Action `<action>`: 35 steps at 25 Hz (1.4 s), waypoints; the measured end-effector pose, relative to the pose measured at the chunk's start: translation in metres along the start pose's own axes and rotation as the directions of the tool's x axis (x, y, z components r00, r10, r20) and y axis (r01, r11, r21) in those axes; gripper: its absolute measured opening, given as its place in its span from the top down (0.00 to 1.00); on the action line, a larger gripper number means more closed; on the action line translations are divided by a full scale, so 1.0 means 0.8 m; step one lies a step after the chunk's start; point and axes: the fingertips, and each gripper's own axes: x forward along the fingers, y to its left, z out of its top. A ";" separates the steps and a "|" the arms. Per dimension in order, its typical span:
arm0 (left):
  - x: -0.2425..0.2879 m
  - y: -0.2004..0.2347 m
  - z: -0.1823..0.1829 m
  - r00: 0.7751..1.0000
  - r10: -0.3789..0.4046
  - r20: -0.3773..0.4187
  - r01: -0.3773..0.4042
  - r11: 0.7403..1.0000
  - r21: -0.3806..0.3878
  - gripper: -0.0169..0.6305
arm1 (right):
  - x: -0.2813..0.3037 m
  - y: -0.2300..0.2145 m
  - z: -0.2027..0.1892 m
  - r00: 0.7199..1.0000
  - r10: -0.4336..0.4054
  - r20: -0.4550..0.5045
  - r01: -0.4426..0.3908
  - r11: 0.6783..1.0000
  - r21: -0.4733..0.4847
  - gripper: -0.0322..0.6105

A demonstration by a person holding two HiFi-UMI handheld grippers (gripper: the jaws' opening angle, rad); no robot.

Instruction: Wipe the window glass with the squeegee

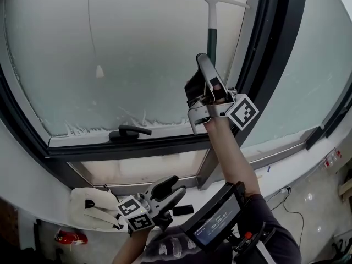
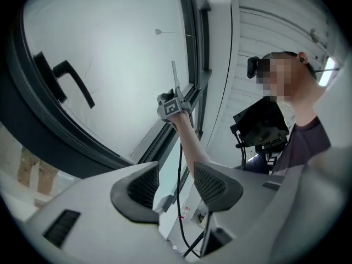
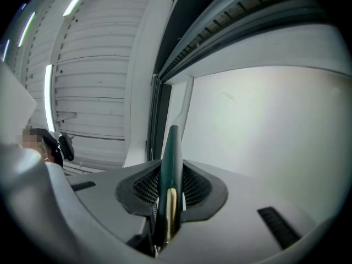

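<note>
While the right gripper (image 1: 204, 65) is held up high, its fingers (image 3: 143, 188) pinch the dark green handle of the squeegee (image 1: 212, 26) tight; the handle stands between them and points up to 12 o'clock. The pale blade sits across the top of the handle, near 1 o'clock in the head view, up close to the window glass (image 1: 137, 54); I cannot tell if it really touches.

The glass looks milky white all over; little white bits, maybe foam, cling along its bottom edge near the black window handle (image 1: 129, 132), which is at 8 o'clock from the right gripper. I see no clean stripe anywhere; so I think the wiping has hardly begun, and nearly the whole pane is left to do. With the blade so high, it looks ready for a pull down toward 6 o'clock.

The left gripper (image 1: 170, 188) waits low at 6 o'clock; its fingers (image 2: 217, 186) are spread with nothing between them. A white cloth (image 1: 91, 208) lies at 9 o'clock from it, on the ledge under the window.
</note>
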 end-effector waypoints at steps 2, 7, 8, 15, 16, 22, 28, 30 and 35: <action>-0.010 0.002 -0.003 1.000 0.013 -0.009 -0.013 1.000 0.013 0.66 | -0.007 -0.001 -0.004 1.000 -0.009 -0.001 0.009 1.000 0.002 0.84; -0.036 0.023 0.025 0.996 0.092 -0.009 -0.091 0.989 0.116 0.68 | -0.017 -0.009 -0.007 1.000 -0.021 -0.015 0.021 1.000 -0.004 0.84; -0.041 0.024 0.031 0.995 0.097 -0.006 -0.095 0.986 0.138 0.73 | -0.020 -0.008 -0.009 1.000 -0.021 -0.018 0.021 1.000 0.000 0.84; -0.055 0.017 0.036 0.996 0.092 -0.002 -0.091 0.986 0.141 0.96 | -0.041 -0.013 -0.019 0.998 -0.043 -0.044 0.044 0.999 0.005 0.84; -0.056 0.017 0.034 0.995 0.095 -0.005 -0.093 0.986 0.137 0.96 | -0.045 -0.013 -0.021 0.998 -0.044 -0.048 0.045 0.999 0.008 0.84; -0.053 0.014 0.015 0.995 0.101 -0.022 -0.098 0.990 0.103 0.96 | -0.066 -0.015 -0.037 0.997 -0.047 -0.068 0.051 0.998 0.049 0.84; -0.048 0.012 0.004 0.993 0.108 -0.040 -0.103 0.990 0.099 0.96 | -0.089 -0.019 -0.052 0.995 -0.059 -0.077 0.065 0.994 0.083 0.84; -0.048 0.012 0.003 0.992 0.115 -0.044 -0.110 0.989 0.103 0.96 | -0.097 -0.021 -0.057 0.995 -0.062 -0.078 0.069 0.993 0.095 0.84; -0.054 0.009 -0.006 0.990 0.129 -0.051 -0.124 0.988 0.091 0.96 | -0.118 -0.022 -0.068 0.994 -0.074 -0.083 0.084 0.989 0.122 0.84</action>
